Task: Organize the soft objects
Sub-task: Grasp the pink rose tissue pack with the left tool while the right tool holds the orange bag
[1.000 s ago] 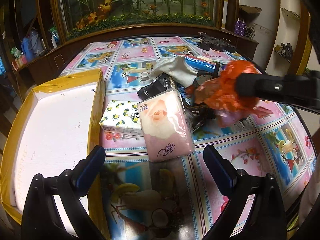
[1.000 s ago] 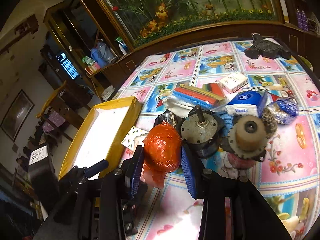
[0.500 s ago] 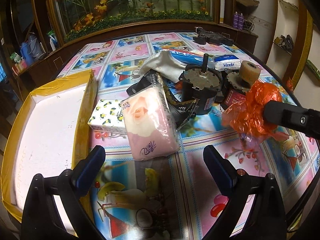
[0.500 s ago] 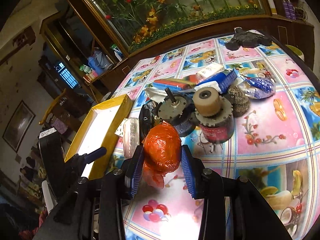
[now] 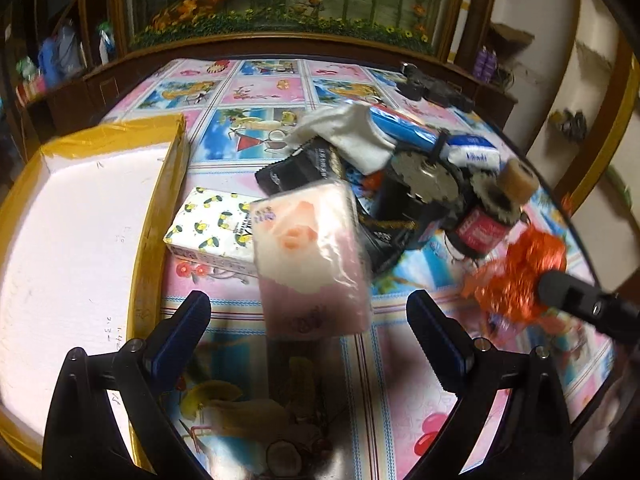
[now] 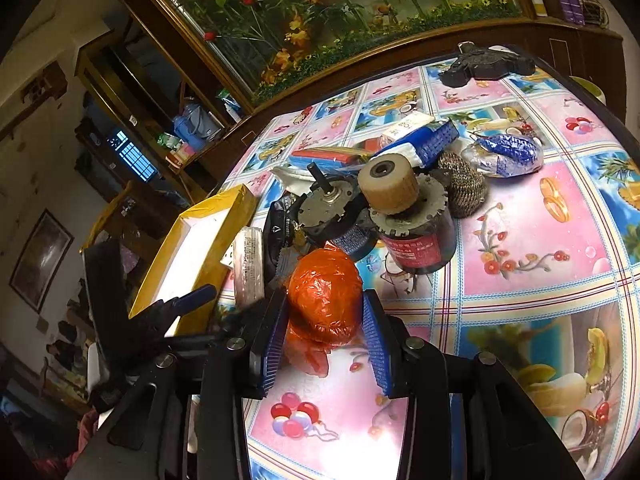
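Note:
My right gripper (image 6: 325, 308) is shut on a crumpled orange plastic bag (image 6: 325, 296) and holds it above the table; the bag also shows at the right of the left wrist view (image 5: 520, 280). My left gripper (image 5: 308, 316) is open and empty, just in front of a pink tissue pack (image 5: 310, 256) that leans on a white lemon-print tissue pack (image 5: 212, 230). A yellow-edged white foam box (image 5: 80, 232) lies to the left; it also shows in the right wrist view (image 6: 200, 248).
A pile sits mid-table: a white cloth (image 5: 348, 136), a black pouch (image 5: 304, 168), two metal motors (image 6: 336, 212) (image 6: 412, 224), a steel scourer (image 6: 464, 188), blue packs (image 6: 508, 152). A black object (image 6: 484, 66) lies at the far edge.
The right gripper with the orange bag has drawn back toward the near right of the table. The left gripper has shifted slightly and stays open.

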Motion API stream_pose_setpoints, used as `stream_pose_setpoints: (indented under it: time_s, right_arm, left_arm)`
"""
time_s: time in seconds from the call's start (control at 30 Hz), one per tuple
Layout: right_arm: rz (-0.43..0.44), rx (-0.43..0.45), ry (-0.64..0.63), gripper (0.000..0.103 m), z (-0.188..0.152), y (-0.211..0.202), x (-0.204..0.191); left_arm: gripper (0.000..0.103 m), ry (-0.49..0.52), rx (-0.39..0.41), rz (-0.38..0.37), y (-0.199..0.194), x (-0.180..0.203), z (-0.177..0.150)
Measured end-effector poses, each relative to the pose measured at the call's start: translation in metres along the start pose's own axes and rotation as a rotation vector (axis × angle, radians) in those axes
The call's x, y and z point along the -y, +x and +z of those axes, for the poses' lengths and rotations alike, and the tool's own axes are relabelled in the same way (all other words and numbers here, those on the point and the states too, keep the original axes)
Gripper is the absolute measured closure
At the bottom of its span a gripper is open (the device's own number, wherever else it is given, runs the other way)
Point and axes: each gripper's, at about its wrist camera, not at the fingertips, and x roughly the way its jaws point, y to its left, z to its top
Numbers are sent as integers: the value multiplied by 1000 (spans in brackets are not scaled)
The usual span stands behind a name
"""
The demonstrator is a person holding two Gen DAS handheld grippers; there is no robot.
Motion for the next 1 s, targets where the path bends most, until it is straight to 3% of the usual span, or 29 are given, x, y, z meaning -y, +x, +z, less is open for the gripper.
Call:
stream_pose_setpoints:
  time_s: [0.27, 0.33, 0.37, 0.53, 0.7, 0.87, 1.0]
  right_arm:
    - [22, -12, 13, 65, -3, 12, 2]
    - [22, -12, 7, 65, -3, 13, 0]
    - [21, -11, 2, 66, -3, 12, -3]
    - [10, 2, -57, 66, 0, 6, -23]
    - [35, 3, -109, 66, 5, 5, -54]
    - [79, -21, -171, 66, 25, 23, -96]
    - [108, -36, -221, 66, 49, 51, -130]
  left_arm:
    - [6, -10, -39, -2, 23, 7, 9]
    - [48, 3, -43, -29, 25, 10, 10]
    - [56, -7, -70, -71, 27, 10, 9]
    - [57, -57, -26, -145, 5, -2, 6]
    - [57, -96, 41, -215, -42, -31, 11]
    - [57, -101, 101, -133, -73, -85, 26]
    - [57, -111, 112, -38, -67, -130, 44]
